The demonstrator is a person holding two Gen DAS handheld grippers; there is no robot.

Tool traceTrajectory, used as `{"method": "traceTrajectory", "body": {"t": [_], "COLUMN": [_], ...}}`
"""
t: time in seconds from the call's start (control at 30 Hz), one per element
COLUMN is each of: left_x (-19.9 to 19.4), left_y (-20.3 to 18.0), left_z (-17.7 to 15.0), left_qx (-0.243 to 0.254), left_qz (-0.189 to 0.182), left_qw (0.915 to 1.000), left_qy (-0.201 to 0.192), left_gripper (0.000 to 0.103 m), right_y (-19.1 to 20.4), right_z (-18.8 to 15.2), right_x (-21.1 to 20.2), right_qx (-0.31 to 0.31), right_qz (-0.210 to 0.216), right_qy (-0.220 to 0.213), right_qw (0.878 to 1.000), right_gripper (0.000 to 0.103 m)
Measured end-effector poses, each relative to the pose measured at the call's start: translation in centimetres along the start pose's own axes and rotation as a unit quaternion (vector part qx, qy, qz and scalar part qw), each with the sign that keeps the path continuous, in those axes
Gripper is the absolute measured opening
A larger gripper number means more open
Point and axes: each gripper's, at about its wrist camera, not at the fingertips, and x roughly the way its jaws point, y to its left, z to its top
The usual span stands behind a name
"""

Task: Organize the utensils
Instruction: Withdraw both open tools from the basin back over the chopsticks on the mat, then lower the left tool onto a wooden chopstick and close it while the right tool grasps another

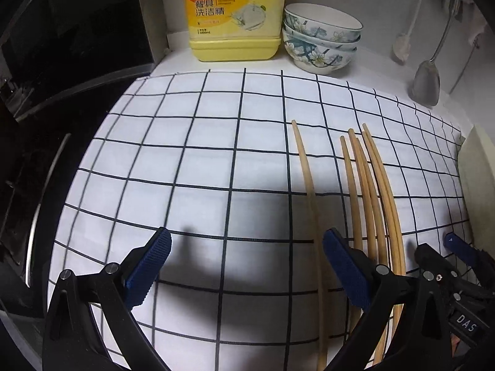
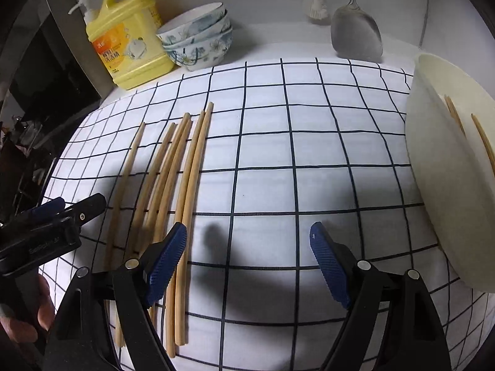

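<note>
Jaws on both tools stand wide apart, nothing held. Left gripper point(image 1: 247, 266) hovers low over the cloth, its right blue pad just beside the lone chopstick. Right gripper point(image 2: 249, 262) hovers further right, left pad over the near ends of the chopstick bundle.

Six pale wooden chopsticks point(image 2: 173, 191) lie flat on the cloth, pointing near-to-far, roughly parallel; one sits slightly apart on the left, the rest crowd together, some touching. In the left wrist view the same chopsticks point(image 1: 368, 191) run between the two grippers. More chopsticks, at least two, rest inside the cream plastic basin point(image 2: 433, 160), which is at the right edge of the cloth, tilted.

Far side: yellow dish-soap jug point(image 1: 233, 15) with orange label against the wall, stack of three white-and-blue floral bowls point(image 1: 321, 37) just right of it, touching or nearly. Metal spatula point(image 2: 355, 31) and white brush point(image 2: 315, 4) hang at the far right wall; whether the spatula touches the counter, cannot tell.

Surface: white cloth with dark grid lines point(image 1: 201, 160) over a white counter point(image 1: 371, 65). Dark glossy appliance point(image 1: 77, 31) on the left. Gripper shadows fall on the near cloth.
</note>
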Motion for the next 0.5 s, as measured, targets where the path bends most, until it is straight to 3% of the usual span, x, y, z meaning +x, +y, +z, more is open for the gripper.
{"method": "traceTrajectory", "body": {"t": [0.5], "left_x": [1.5], "left_y": [0.3], "left_z": [0.0], "left_qx": [0.001], "left_qz": [-0.014], "left_qw": [0.9999], "left_qy": [0.010], "left_gripper": [0.097], "right_y": [1.6], "right_z": [0.0], "right_x": [0.9], "right_qx": [-0.031], "right_qz": [-0.031], "right_qy": [-0.001], "right_qw": [0.999], "right_gripper": [0.078]}}
